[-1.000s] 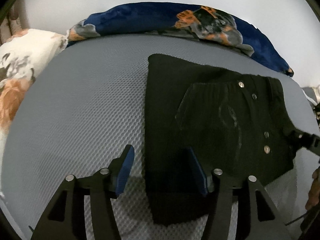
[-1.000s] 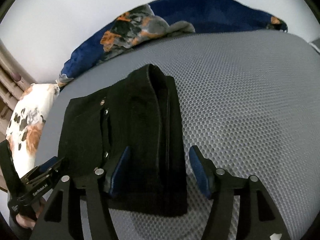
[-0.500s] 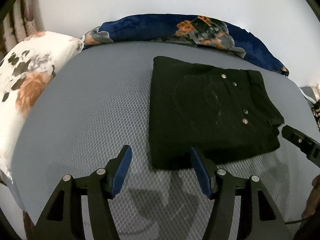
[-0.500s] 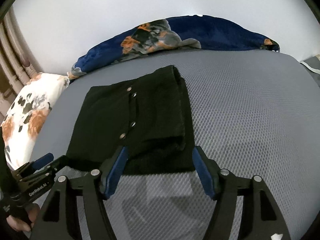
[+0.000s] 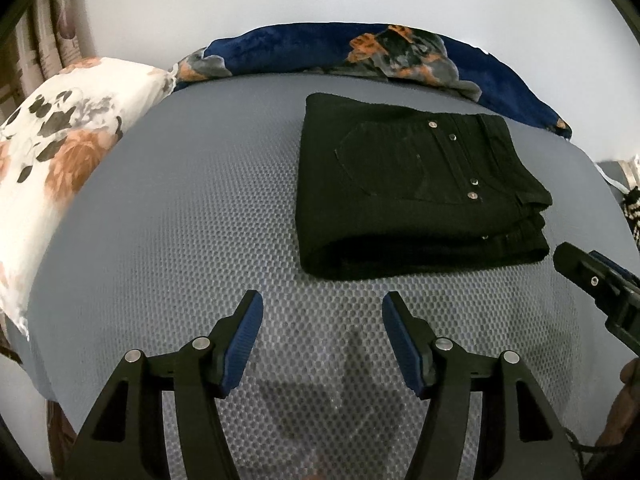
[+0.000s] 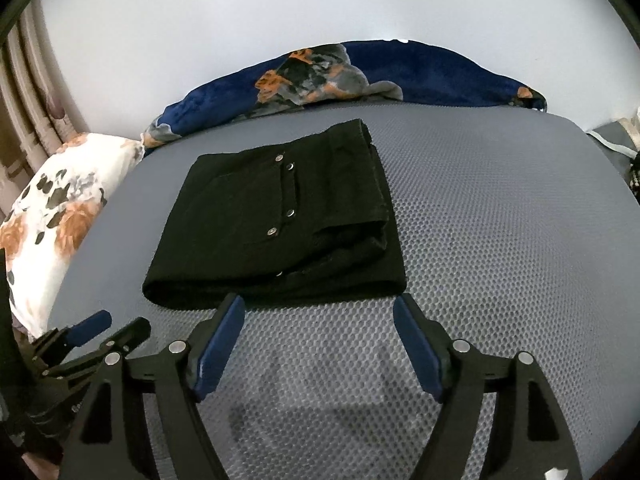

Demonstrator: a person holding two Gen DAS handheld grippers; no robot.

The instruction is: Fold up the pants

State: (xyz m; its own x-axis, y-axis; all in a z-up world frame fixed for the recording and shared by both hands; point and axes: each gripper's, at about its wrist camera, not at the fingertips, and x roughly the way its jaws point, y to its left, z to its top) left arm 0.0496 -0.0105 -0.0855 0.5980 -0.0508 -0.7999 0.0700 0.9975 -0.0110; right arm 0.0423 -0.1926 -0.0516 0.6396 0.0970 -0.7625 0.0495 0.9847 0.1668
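Black pants (image 5: pixel 408 188) lie folded into a compact rectangle on the grey mesh bed cover (image 5: pixel 192 208), back pocket and metal rivets facing up. In the right wrist view the same pants (image 6: pixel 276 224) rest just beyond the fingertips. My left gripper (image 5: pixel 322 312) hovers open in front of the bundle's near left corner, nothing between its blue pads. My right gripper (image 6: pixel 318 314) is still opening, its jaws wide and empty, just short of the pants' near edge. Each gripper also shows at the edge of the other's view: the right gripper (image 5: pixel 596 280), the left gripper (image 6: pixel 92 332).
A dark blue floral blanket (image 5: pixel 360 52) is bunched along the far edge against the white wall. A white floral pillow (image 5: pixel 60 148) lies at the left. Curtains (image 6: pixel 28 92) hang at the far left. Grey cover (image 6: pixel 500 220) stretches to the right of the pants.
Both grippers have drawn back from the pants, which they straddled a second ago; the bundle now lies free ahead of the fingertips. The right jaws have spread wider.
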